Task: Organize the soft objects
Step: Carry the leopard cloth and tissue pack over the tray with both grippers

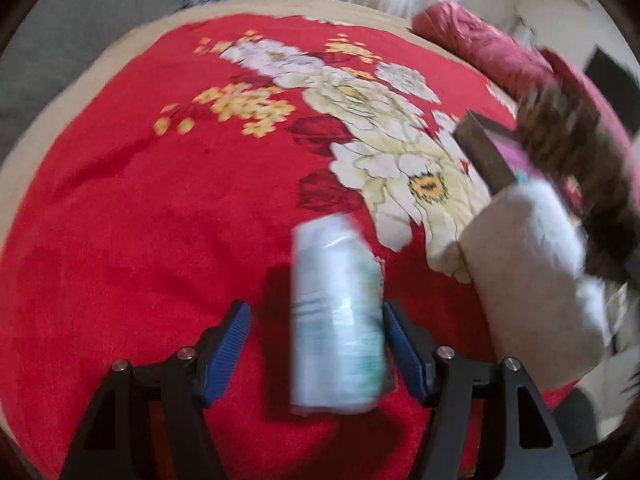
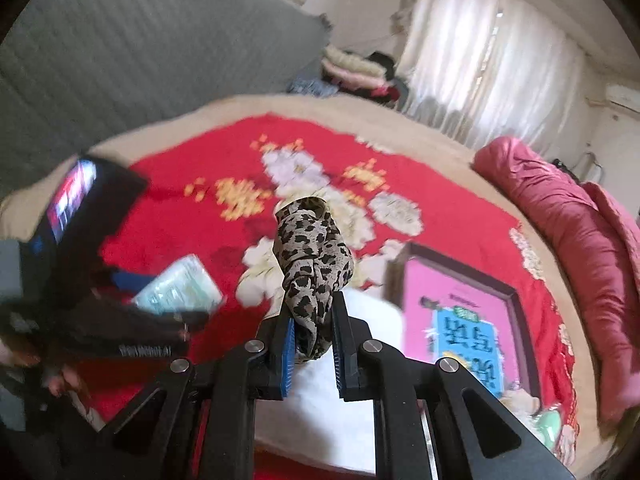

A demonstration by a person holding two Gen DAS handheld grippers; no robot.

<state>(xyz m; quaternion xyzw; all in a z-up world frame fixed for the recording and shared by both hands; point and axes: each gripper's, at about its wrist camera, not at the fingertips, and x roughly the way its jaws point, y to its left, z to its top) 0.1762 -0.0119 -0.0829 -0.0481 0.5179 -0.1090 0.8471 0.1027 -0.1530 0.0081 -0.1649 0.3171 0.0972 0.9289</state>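
A: Home bedroom?
B: Yes. Bed (image 2: 168, 128) under a red floral blanket (image 1: 160, 200); grey padded headboard (image 2: 120, 40) behind the bed, rolled pink quilt (image 2: 560, 216) along its right edge.
A: Else?
B: White curtains (image 2: 480, 60) past the bed's far end, folded bedding stack (image 2: 356, 68) there.

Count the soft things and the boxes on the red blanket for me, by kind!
Leopard scarf: 1
Tissue pack: 1
White cushion: 1
Pink box: 1
Total: 4
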